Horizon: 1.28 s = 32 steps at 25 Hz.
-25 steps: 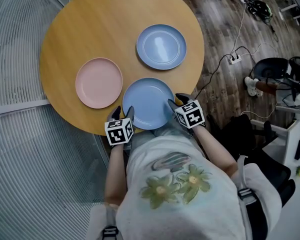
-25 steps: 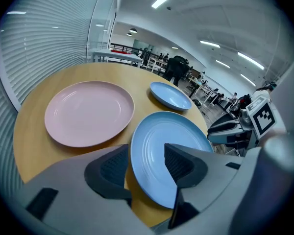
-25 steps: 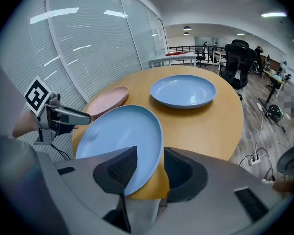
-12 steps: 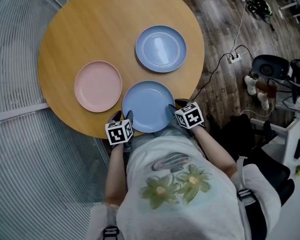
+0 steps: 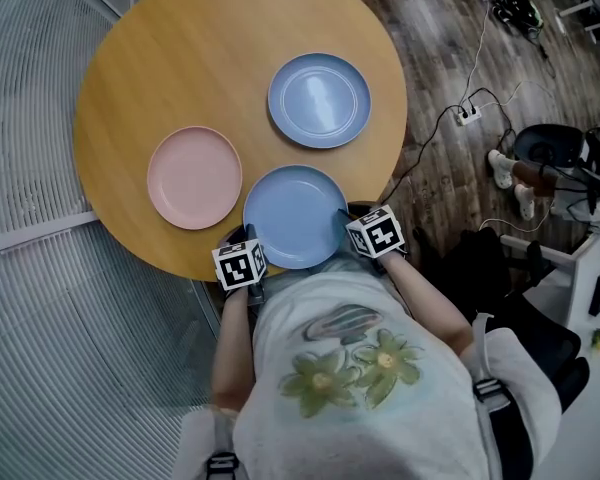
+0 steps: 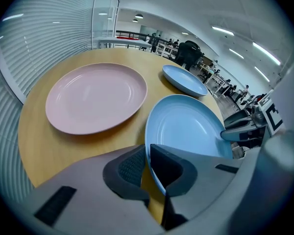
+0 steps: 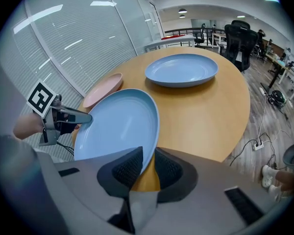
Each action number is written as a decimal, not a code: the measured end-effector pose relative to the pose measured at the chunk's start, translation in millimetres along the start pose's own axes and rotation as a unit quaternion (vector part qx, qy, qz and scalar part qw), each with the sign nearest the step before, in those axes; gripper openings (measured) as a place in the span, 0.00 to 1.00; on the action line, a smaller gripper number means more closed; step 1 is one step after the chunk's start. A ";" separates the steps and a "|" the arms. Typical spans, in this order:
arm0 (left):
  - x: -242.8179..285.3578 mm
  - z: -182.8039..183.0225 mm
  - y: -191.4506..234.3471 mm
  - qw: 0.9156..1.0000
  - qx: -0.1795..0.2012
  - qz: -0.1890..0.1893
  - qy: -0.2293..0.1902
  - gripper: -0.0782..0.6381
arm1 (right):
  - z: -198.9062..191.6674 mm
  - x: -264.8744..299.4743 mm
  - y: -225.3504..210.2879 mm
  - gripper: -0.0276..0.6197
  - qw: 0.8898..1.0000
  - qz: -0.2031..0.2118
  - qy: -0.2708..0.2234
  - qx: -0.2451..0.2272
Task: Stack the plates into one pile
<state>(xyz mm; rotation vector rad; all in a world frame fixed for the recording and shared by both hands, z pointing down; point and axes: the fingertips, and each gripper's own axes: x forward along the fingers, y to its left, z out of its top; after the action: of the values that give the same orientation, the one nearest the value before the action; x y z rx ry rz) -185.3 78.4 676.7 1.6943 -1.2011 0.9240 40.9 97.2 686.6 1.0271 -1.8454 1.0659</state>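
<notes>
Round and pale, the wooden table [image 5: 180, 58] sits between a ribbed white wall and dark plank flooring [image 5: 450, 58], and three plates lie on it, none stacked. A pink plate [image 5: 194, 177] rests to the left and a far blue plate [image 5: 319, 99] sits well across the top. The near blue plate [image 5: 295, 213] lies at the table's edge closest to the person, just beside the pink one. The left gripper [image 5: 245, 236] is at this plate's left rim, its jaws closing with the rim between them, and the pads look clamped onto it. The right gripper [image 5: 350, 218] is at the opposite rim, its jaws also closing around the edge. There the rim lies against one pad, but the other seems a sliver short of it, so that side looks not quite clenched.
</notes>
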 end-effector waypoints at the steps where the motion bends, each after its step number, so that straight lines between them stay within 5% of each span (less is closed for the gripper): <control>1: 0.7 0.0 -0.1 1.000 -0.003 -0.003 0.002 0.18 | 0.0 0.7 -0.7 0.19 1.000 0.000 0.002 0.004; 16: -16.0 35.2 -19.8 0.999 -0.012 -0.039 -0.007 0.18 | 27.8 -30.7 -13.4 0.18 0.999 -0.031 -0.003 -0.006; 32: -42.8 120.3 -45.7 0.996 0.016 -0.052 -0.067 0.17 | 88.8 -71.5 -40.1 0.15 0.996 -0.054 -0.073 0.005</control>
<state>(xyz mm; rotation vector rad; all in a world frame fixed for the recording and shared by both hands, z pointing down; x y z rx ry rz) -141.5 -9.6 583.3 1.8512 -1.1779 0.7793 85.9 22.5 603.0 1.2245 -1.8768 0.9592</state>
